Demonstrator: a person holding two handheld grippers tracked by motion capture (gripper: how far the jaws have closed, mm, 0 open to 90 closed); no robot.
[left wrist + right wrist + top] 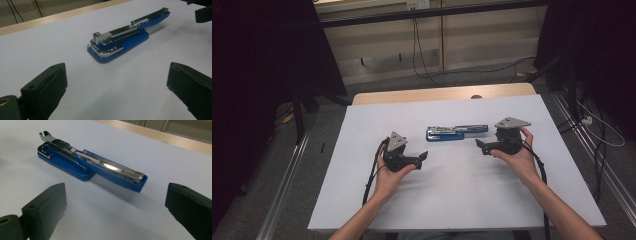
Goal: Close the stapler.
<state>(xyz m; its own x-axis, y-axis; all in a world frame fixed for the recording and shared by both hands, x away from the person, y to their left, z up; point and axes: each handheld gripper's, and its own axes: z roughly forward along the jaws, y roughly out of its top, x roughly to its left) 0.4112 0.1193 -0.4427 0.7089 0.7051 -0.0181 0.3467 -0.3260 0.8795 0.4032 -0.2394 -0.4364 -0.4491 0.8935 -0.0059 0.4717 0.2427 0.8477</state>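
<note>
A blue stapler [456, 132] lies swung open flat on the white table top [452, 200], its metal staple channel facing up. My left gripper [422, 156] sits to the stapler's lower left, pointing right, held in a hand. In the left gripper view the stapler [125, 37] lies ahead of my open left gripper [115, 85], jaws wide apart with nothing between them. My right gripper [480, 145] is just right of the stapler, pointing left. In the right gripper view the stapler [92, 166] lies close ahead of my open right gripper [115, 202], also empty.
A wooden table edge [437, 93] runs along the far side. Cables [422, 60] lie on the floor beyond it, and metal rails [597, 160] flank the table. A cable [371, 180] trails from the left gripper. The other gripper [203, 12] shows at top right in the left gripper view.
</note>
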